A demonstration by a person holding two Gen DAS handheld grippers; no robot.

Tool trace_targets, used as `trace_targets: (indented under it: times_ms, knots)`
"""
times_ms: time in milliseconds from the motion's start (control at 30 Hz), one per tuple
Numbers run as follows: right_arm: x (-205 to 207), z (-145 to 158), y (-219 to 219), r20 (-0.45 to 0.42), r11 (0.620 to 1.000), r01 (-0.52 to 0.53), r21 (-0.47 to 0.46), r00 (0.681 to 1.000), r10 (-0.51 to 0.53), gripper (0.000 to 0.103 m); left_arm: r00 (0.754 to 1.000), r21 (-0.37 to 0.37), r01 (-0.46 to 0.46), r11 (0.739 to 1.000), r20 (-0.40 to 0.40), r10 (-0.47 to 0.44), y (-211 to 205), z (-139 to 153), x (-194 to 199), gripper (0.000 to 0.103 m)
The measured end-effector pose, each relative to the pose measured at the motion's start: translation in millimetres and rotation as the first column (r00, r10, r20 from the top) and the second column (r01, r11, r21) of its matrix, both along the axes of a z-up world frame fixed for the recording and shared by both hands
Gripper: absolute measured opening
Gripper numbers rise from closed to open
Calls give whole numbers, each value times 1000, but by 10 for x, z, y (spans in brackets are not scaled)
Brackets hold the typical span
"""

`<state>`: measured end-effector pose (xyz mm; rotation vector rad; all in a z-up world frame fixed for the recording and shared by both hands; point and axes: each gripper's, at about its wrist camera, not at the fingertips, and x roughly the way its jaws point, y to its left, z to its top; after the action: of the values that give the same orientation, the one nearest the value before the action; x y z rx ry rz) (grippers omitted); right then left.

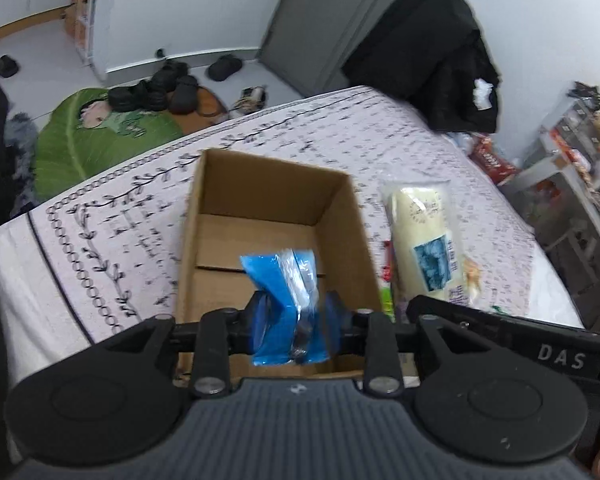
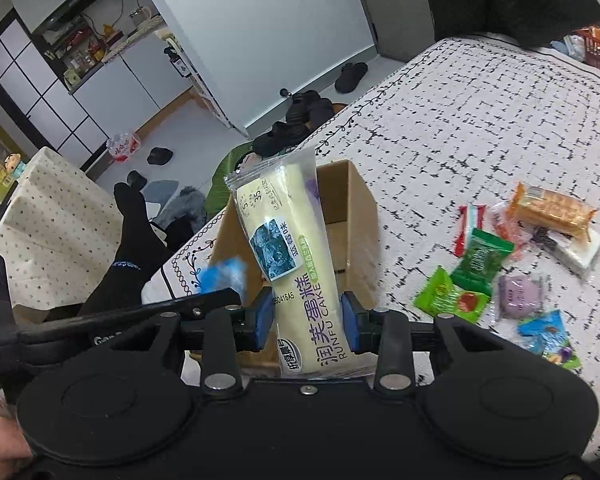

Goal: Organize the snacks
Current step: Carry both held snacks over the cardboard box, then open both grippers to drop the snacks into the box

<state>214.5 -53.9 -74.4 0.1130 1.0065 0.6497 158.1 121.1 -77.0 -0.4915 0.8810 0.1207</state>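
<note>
An open cardboard box [image 1: 220,216] stands on the patterned bedspread [image 1: 112,220]; its inside looks bare. My left gripper [image 1: 292,316] is shut on a blue snack packet [image 1: 286,292] and holds it above the box's near end. My right gripper [image 2: 306,320] is shut on a long pale-yellow cake packet [image 2: 296,248] and holds it upright over the box [image 2: 360,208]. The cake packet also shows in the left wrist view [image 1: 424,236], to the right of the box. The blue packet shows blurred in the right wrist view [image 2: 222,274].
Several loose snack packets lie on the bedspread right of the box: green ones [image 2: 456,280], an orange one [image 2: 552,210], a purple one [image 2: 518,292], a blue one [image 2: 548,334]. A black jacket [image 1: 432,56] lies at the bed's far end. Shoes [image 1: 160,92] and a green mat [image 1: 88,136] are on the floor.
</note>
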Motion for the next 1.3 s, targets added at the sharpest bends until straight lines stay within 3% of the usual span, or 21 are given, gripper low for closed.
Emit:
trace_targets:
  times_ms: [67,100,200,267,333,467,533,700,933,1067,1300]
  knots:
    - [44,-29,50,-10,1000,7,5,1000,-7,36,1000,-22,-15,1000,-6,15,48,1,8,48]
    - [65,-43,68,-17,1000,9,11,1000,-9,37,1000,-25,-26,999,-8,26,64,9,1,61]
    - [102,-58,76,-36,999,22,39,999,-20,44,998,13,-56,998,-5,56,92,81,-27,66]
    - [106,-41,38,-33,998,36,42,999,-35,60,998,6,-67,998,5,67,125,132,-48,74]
    - [82,-5,-39,-19,998,49,47,999,-48,69,997,11,-79,997,11,79,140,191,-68,83]
    - [7,75,-239,12,996,71,53,997,-71,95,996,36,-85,996,14,85,89,276,-76,86]
    - [-37,106,-340,34,995,87,48,995,-89,100,996,33,-86,996,25,85,49,306,-88,91]
    - [-119,114,-655,49,989,143,48,988,-145,103,995,39,-91,995,48,89,-105,372,-123,103]
    - [-169,83,-1041,19,974,214,75,976,-216,103,998,53,-44,998,39,42,-354,416,-125,103]
    - [-232,136,-1171,118,974,226,13,967,-226,103,999,58,-16,998,51,13,-497,471,-150,103]
    - [-242,198,-1436,144,969,243,-39,961,-235,103,998,91,19,996,51,-23,-771,555,-176,103]
